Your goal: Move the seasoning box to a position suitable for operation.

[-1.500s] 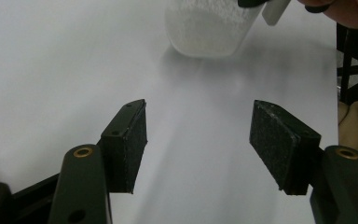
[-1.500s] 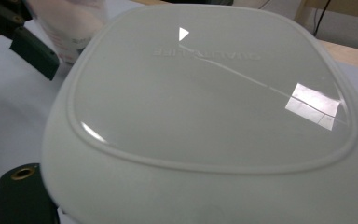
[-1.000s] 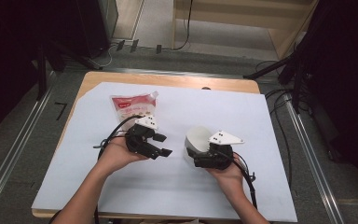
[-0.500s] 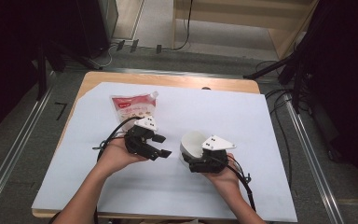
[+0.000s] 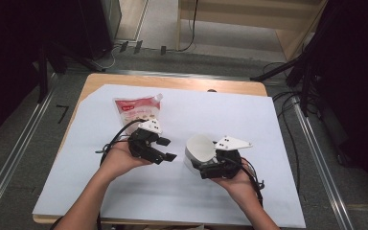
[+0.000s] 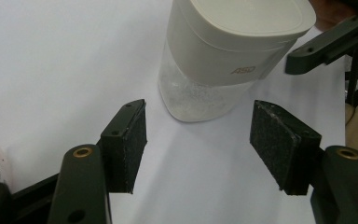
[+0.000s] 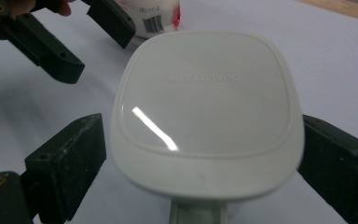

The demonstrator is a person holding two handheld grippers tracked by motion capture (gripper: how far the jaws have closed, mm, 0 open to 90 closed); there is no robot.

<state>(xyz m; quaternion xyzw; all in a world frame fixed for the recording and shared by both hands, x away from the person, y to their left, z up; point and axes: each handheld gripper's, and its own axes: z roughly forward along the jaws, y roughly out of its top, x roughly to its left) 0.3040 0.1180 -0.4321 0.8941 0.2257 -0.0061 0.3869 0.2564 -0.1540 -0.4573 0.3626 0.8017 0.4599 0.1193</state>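
A clear container (image 5: 199, 148) with a white rounded lid (image 7: 205, 112) sits between the jaws of my right gripper (image 5: 202, 163), tilted so the lid faces up and left. Both pads lie against the lid's sides, and the jaws have just been opening a little with the container still between them. My left gripper (image 5: 167, 149) is open a short way to the container's left and points at it. In the left gripper view the container (image 6: 214, 60) leans just beyond the two spread pads, with nothing between them. A red and white pouch (image 5: 136, 110) lies flat behind the left hand.
A white sheet (image 5: 268, 124) covers most of the wooden table (image 5: 172, 82). Cables trail from both grippers toward the near edge. Metal rails run along the floor on both sides of the table.
The right gripper has shifted slightly left and down, and the container has tipped further so that its lid shows more. The left gripper has stayed put.
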